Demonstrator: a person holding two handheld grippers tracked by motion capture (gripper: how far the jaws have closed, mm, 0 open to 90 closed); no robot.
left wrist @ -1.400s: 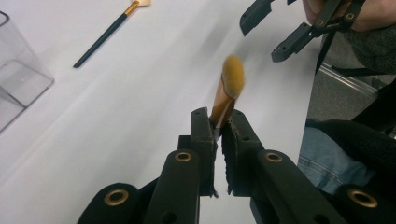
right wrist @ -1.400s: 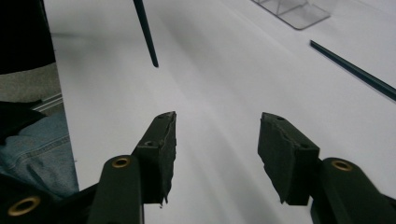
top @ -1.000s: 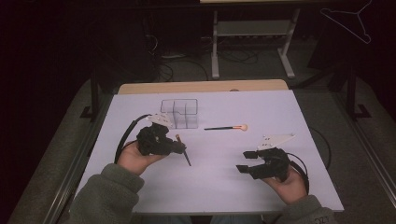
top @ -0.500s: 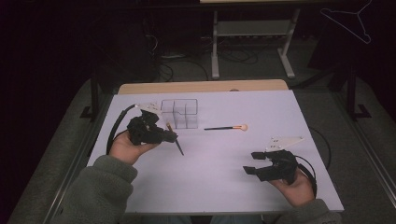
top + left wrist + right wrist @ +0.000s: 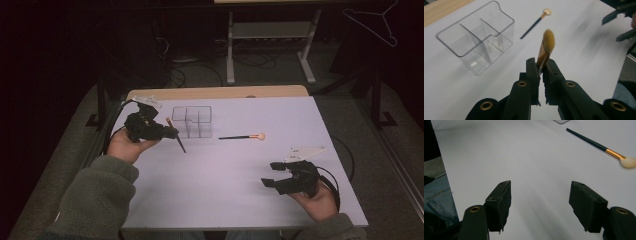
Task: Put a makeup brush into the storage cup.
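Two brushes are in play: the left gripper clamps one makeup brush at the organizer's nine o'clock; the right gripper, jaws just opening, holds nothing.

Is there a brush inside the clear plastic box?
No, the clear box has all its compartments empty; one brush is in the left gripper, the other brush lies on the table.
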